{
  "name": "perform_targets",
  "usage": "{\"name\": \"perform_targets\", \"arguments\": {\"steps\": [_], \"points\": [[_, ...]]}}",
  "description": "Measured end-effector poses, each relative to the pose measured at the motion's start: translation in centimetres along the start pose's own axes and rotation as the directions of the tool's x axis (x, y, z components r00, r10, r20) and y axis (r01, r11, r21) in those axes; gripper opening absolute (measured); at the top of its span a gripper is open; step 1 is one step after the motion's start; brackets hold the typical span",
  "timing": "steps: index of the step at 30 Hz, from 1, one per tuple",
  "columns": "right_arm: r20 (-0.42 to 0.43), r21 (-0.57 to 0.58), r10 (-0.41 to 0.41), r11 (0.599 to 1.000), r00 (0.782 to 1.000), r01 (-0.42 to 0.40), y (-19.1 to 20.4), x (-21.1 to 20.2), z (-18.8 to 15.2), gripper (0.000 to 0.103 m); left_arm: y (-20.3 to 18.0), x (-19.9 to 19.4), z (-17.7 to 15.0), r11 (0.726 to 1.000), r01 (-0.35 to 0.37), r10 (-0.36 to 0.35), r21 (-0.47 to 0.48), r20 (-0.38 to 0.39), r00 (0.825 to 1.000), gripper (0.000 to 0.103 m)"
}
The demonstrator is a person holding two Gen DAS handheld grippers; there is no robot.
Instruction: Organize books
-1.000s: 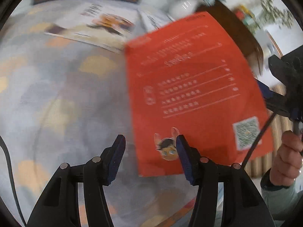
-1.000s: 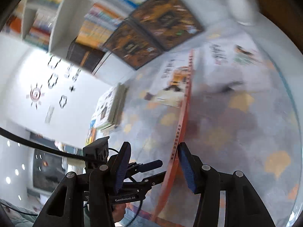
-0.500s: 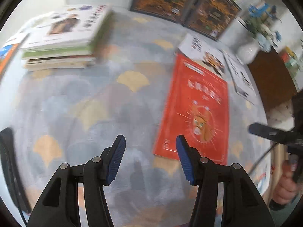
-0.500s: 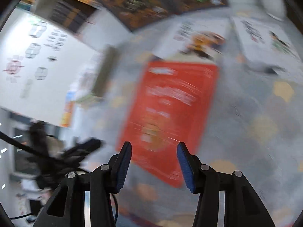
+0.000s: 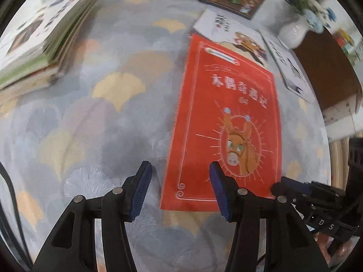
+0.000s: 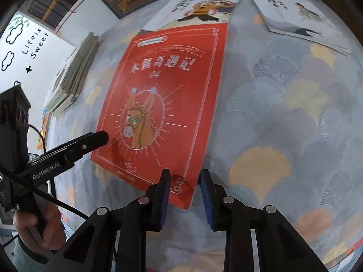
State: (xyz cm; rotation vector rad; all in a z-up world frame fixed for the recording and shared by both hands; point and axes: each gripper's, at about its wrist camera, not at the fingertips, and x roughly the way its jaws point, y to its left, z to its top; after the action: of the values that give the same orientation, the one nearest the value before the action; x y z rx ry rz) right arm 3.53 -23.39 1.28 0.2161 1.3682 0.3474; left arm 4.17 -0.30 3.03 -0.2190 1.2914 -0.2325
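Since it is thin and has a soft cover, the flat red paperback book with a donkey face on it (image 6: 163,104) should be light and bendy. It may flop if it is lifted by one corner alone. Its cover looks smooth and a bit shiny, so it could slide out of a weak pinch. A good place to hold it is the near edge, close to the spine side, where the pages are joined and stiffer.

The red book lies face up on the soft pale blue rug with yellow fan shapes (image 5: 113,136), out in the open part of the rug. The black right gripper with blue pads (image 6: 185,181) has just been closing, and its jaws now sit close together with the book's near corner between them. I think they are pinching that corner. The black left gripper with blue pads (image 5: 179,181) has its jaws apart. They have just come a little closer, and they hang over the other near corner, holding nothing.

The rug is squashy, so a jaw can dig under the book's edge. A tall stack of green and white books (image 5: 34,52) sits well apart at one side. Two thin white picture books (image 6: 199,6) (image 6: 301,15) lie beyond the red book, one touching its far edge. A round white vase (image 5: 292,34) and a dark brown cabinet (image 5: 329,74) stand at the rug's edge.
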Motion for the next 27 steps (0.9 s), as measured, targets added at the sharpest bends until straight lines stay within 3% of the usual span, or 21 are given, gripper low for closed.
{"name": "perform_targets", "arguments": {"steps": [5,6,9,11,13,15,18,21,25,27], "points": [[0.008,0.054,0.051,0.997,0.999,-0.052,-1.0,-0.1,-0.1,0.027,0.1,-1.9,-0.5,0.994,0.111,-0.111,0.004,0.045,0.993,0.050],[0.010,0.075,0.074,0.994,0.997,-0.074,-1.6,-0.3,-0.3,0.027,0.6,-3.0,-0.7,0.982,0.190,-0.188,-0.022,0.077,0.979,0.050],[0.015,0.141,0.165,0.976,0.986,-0.166,-3.1,-0.2,-0.3,0.027,2.2,-5.0,-0.7,0.917,0.389,-0.376,-0.088,0.138,0.916,0.050],[0.015,0.183,0.220,0.958,0.975,-0.219,-4.2,-0.1,-0.3,0.027,2.6,-5.1,-0.6,0.892,0.439,-0.422,-0.112,0.146,0.895,0.050],[0.015,0.207,0.247,0.947,0.969,-0.245,-4.7,0.0,-0.3,0.027,2.8,-4.1,-0.7,0.904,0.404,-0.388,-0.140,0.126,0.913,0.046],[0.012,0.201,0.248,0.948,0.969,-0.246,-4.7,0.0,-0.4,0.027,2.3,-2.3,-1.0,0.934,0.325,-0.316,-0.148,0.081,0.945,0.021],[0.012,0.182,0.233,0.956,0.973,-0.231,-4.3,-0.3,-0.6,0.027,1.9,-0.7,-1.8,0.945,0.277,-0.270,-0.174,0.063,0.961,0.015],[0.009,0.186,0.242,0.953,0.970,-0.240,-4.5,-0.3,-0.7,0.027,2.3,-0.9,-2.1,0.927,0.305,-0.292,-0.218,0.087,0.952,0.014],[0.004,0.237,0.297,0.927,0.955,-0.290,-5.7,-0.2,-0.5,0.027,1.6,-1.8,-1.6,0.884,0.393,-0.375,-0.254,0.118,0.919,0.014],[0.004,0.259,0.320,0.915,0.947,-0.310,-6.0,-0.1,-0.5,0.027,0.4,-2.2,-1.1,0.874,0.421,-0.401,-0.242,0.127,0.907,0.014]]}}
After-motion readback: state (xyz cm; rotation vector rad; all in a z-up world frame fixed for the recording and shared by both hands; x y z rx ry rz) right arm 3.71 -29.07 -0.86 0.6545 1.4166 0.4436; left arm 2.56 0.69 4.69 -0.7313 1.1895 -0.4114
